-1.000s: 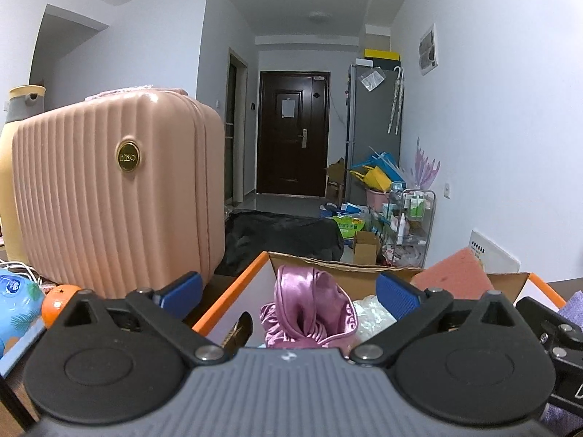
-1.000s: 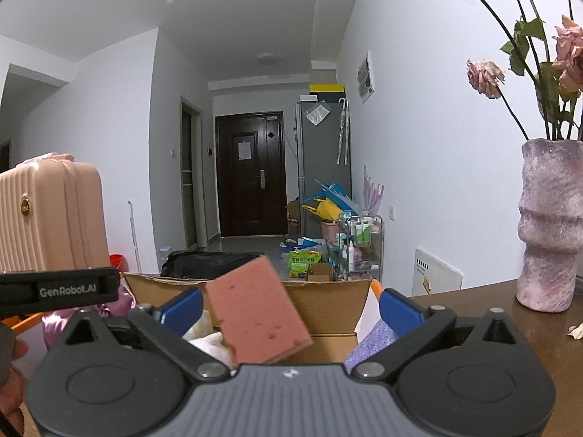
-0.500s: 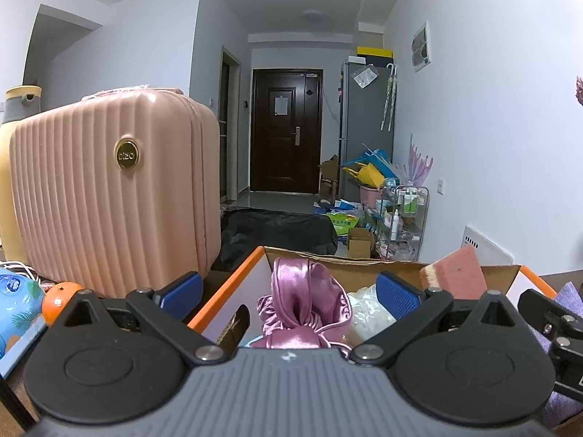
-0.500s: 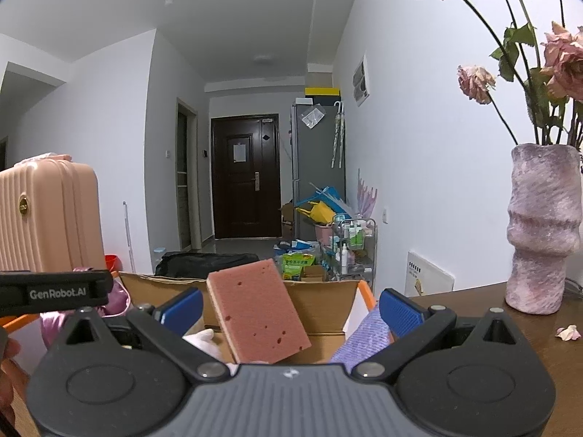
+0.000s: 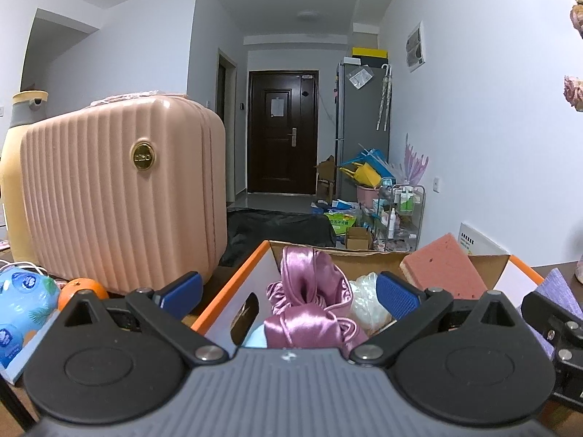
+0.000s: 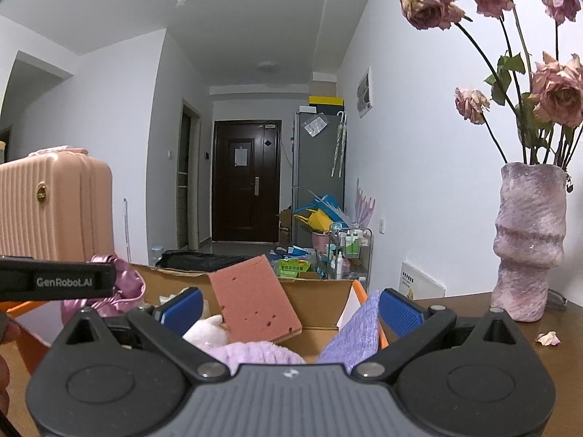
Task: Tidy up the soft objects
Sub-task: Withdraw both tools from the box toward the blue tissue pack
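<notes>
An open cardboard box (image 5: 233, 284) with orange flaps holds soft things: a pink satin cloth (image 5: 309, 291), a crinkled clear bag (image 5: 366, 291) and a red sponge (image 5: 444, 273) leaning at the far right. My left gripper (image 5: 288, 291) is open and empty just in front of the box. In the right wrist view the red sponge (image 6: 251, 298) stands tilted in the box (image 6: 320, 298), with a white plush (image 6: 206, 333), a lilac towel (image 6: 255, 357) and a purple cloth (image 6: 355, 335) near it. My right gripper (image 6: 289, 307) is open and empty, close behind them.
A pink ribbed suitcase (image 5: 120, 196) stands left of the box, with an orange (image 5: 82, 289) and a blue packet (image 5: 22, 298) in front. A mauve vase (image 6: 528, 244) with dried roses stands on the wooden table (image 6: 546, 357) at the right. A hallway lies beyond.
The sponge has dropped lower into the box and now leans there. Both grippers have drawn back and down a little; both stay open.
</notes>
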The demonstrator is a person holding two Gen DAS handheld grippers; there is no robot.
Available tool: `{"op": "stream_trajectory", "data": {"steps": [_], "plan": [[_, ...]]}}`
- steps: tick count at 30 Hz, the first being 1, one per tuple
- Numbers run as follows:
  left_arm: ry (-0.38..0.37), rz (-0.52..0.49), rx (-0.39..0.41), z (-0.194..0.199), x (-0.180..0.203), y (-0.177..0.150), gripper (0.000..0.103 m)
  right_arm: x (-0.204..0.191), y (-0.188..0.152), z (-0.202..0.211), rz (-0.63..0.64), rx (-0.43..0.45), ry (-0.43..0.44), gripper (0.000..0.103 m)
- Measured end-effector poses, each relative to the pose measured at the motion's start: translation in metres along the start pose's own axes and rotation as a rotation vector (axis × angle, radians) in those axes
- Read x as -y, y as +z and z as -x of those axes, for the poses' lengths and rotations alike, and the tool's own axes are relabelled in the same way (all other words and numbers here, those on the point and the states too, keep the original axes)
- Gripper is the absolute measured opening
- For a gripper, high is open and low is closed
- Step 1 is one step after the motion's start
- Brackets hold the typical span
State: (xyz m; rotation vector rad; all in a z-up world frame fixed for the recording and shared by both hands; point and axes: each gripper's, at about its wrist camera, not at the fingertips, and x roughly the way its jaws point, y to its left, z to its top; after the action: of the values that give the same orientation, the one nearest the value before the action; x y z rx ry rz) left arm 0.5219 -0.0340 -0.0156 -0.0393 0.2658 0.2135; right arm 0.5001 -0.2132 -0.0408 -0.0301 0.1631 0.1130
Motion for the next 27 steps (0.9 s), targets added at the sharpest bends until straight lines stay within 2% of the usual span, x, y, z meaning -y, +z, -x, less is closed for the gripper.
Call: {"op": "stream_trajectory", "data": {"steps": [16, 27], "plan": [[-0.022, -0.002, -0.012, 0.053, -0.020, -0.012, 0.103, -0.016, -0.008, 0.055, 0.004, -0.018, -0.016, 0.103], [-0.013, 0.012, -0.054, 0.101, -0.052, -0.025, 0.103, -0.040, -0.019, 0.105, 0.035, -0.064, -0.022, 0.103]]}}
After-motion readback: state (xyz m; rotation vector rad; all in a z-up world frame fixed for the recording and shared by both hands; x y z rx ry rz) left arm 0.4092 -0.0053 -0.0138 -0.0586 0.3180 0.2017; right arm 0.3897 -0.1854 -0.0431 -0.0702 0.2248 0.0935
